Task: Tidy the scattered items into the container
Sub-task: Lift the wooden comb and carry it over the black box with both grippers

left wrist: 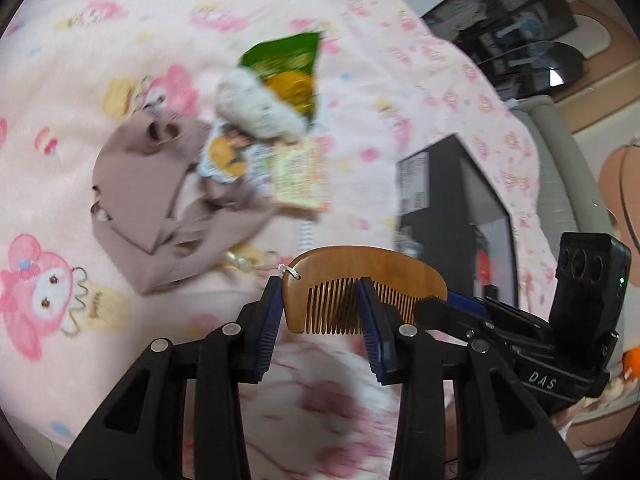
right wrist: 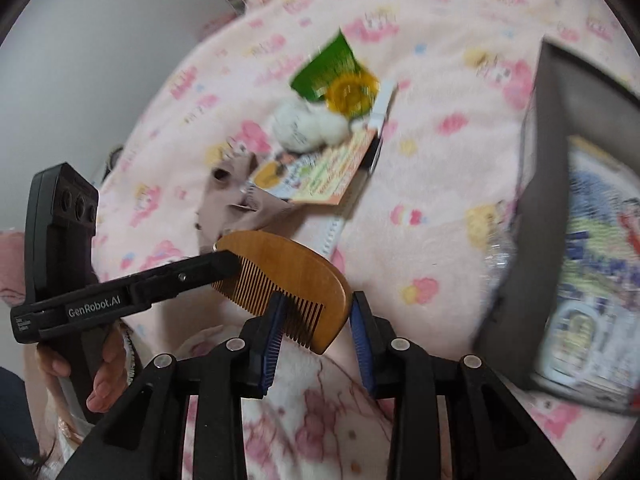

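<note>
Above pink blanket (left wrist: 168,20): both pairs of fingers part-open, clamped on wooden comb (left wrist: 360,276), left (left wrist: 322,312), right (right wrist: 316,320).

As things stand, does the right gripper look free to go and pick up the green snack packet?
Probably not yet. The right gripper has the wooden comb between its fingers, and the left gripper is on it too. The green snack packet lies uncovered on the pink blanket, a fluffy white item beside it.

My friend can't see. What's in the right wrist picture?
Two grippers hold a wooden comb above a pink cartoon blanket. Behind lie a green packet, a white fluffy thing and a booklet; a dark box stands right.
</note>
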A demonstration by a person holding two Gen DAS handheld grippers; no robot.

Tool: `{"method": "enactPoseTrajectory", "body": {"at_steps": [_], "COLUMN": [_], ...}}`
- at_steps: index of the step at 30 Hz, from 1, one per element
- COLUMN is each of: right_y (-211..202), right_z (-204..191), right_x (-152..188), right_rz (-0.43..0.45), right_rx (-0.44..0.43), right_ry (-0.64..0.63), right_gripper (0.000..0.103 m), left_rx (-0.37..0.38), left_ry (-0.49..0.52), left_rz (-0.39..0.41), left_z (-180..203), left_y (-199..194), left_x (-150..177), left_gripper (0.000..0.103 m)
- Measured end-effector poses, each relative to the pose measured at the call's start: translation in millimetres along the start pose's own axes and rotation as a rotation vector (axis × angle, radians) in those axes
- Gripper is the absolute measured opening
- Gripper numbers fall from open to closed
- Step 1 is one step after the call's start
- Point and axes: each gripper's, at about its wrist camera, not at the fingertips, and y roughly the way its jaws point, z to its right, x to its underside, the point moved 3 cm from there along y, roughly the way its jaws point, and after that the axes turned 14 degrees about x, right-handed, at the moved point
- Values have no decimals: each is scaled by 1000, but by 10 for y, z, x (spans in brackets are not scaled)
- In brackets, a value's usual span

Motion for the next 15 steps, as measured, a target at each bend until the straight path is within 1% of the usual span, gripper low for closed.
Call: {"method": "enactPoseTrajectory", "body": {"at_steps": [3, 7, 11, 15], "right_y": [-199, -576, -881, -1107], "right_z": [27, 321, 696, 1115], "right_x": [-12, 8, 28, 7], "right_rz": [41, 106, 163, 203], "right_rx": [0, 12, 48, 80], "right_ry": [15, 44, 76, 98], "right_gripper": [29, 29, 29, 29], "left_rx": [36, 82, 137, 142], "left_ry": [51, 116, 169, 230], "left_rz": [9, -1, -33, -62], "left_z": [314, 719, 1169, 1609], "left_y": [-4, 121, 364, 700], "left_x": [14, -6, -49, -153], "left_gripper": [37, 37, 37, 37]}}
